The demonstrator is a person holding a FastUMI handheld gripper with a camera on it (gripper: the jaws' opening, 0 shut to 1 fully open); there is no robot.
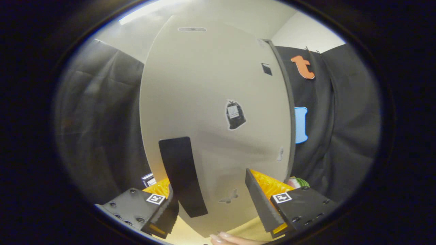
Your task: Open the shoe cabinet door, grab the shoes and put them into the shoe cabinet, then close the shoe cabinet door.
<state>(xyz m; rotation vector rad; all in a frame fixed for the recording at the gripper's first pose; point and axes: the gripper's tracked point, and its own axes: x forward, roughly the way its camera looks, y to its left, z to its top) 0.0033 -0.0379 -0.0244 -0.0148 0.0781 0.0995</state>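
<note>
The shoe cabinet door is seen as one smooth, matte, pale panel directly ahead of the claw, with a dark edge along its side. One flat, black, elongated handle is fixed low on the door, beside the left finger. One dark bag-shaped sticker is stuck near the door's middle, and a faint butterfly shape is set below it. The claw is held released, its two ridged fingers spread apart with the door's lower part between them. Fingertips of a hand are seen under the door's lower edge.
</note>
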